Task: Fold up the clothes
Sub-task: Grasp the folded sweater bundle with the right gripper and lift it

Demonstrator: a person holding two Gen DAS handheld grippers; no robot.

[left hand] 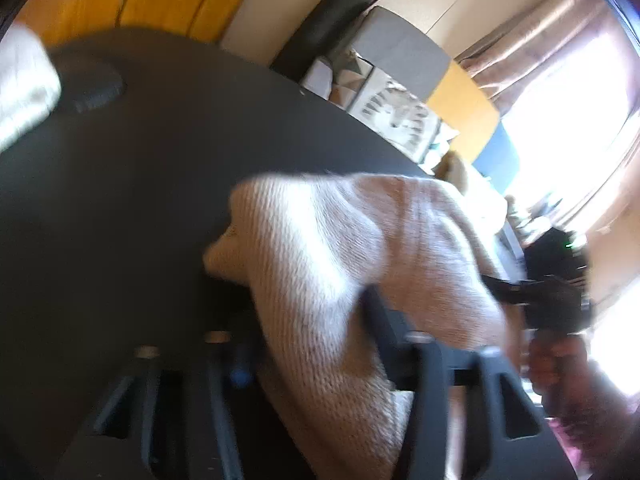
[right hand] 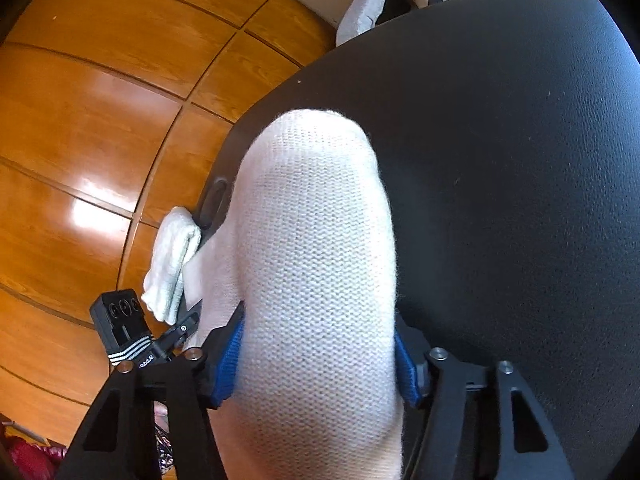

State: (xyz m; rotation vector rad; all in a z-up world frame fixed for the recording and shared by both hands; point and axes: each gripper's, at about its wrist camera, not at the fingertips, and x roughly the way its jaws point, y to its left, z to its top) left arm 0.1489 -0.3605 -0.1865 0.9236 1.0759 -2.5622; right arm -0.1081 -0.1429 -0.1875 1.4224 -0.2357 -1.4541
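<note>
A white knit sock [right hand: 316, 264] lies over the black table [right hand: 520, 160]. My right gripper [right hand: 320, 364] is shut on the sock, its blue pads [right hand: 230, 364] pressed on both sides. In the blurred left wrist view the same sock [left hand: 340, 264] drapes across my left gripper [left hand: 304, 344], whose jaws clamp its lower part. The other gripper and hand [left hand: 556, 304] hold the sock's far end at the right.
A folded white sock pair [right hand: 172, 264] lies at the table's left edge, seen also in the left wrist view [left hand: 24, 88]. The wooden floor [right hand: 80, 120] lies beyond. Cushions and a grey box [left hand: 400, 60] stand past the table's far edge.
</note>
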